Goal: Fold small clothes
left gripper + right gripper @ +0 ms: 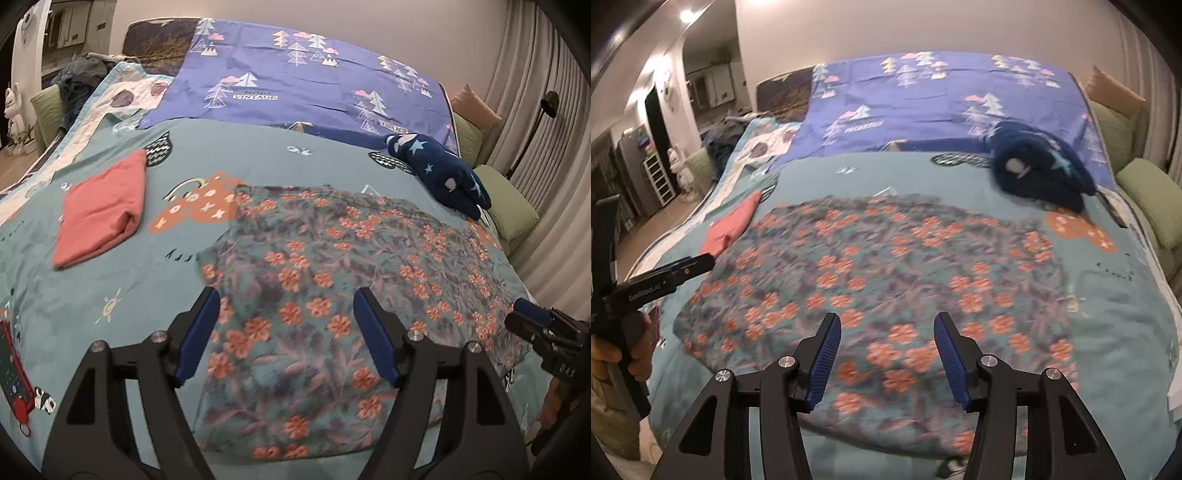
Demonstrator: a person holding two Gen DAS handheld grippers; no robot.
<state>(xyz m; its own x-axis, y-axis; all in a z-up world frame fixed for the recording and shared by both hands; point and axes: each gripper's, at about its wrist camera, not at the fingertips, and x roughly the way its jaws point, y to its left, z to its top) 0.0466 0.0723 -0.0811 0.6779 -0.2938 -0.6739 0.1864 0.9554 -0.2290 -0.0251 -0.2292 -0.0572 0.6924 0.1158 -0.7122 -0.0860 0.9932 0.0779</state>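
Since the floral garment [332, 295] lay spread flat on the bed [184, 155] with neither tool touching it, the step in hand looked like the first grasp before a fold. To do it well, each gripper would best take a near corner or hem, pinching only the garment's cloth (not the patterned bedcover beneath), then lift both sides evenly so the fold lands square. The left gripper [286, 332] hovered low over the garment's near left part, its fingers [199, 332] spread wide and empty. The right gripper [886, 358] hung over the near right part, likewise spread apart and holding nothing. A folded pink cloth [99, 214] sat to the left, a navy starred piece [439, 170] beyond.
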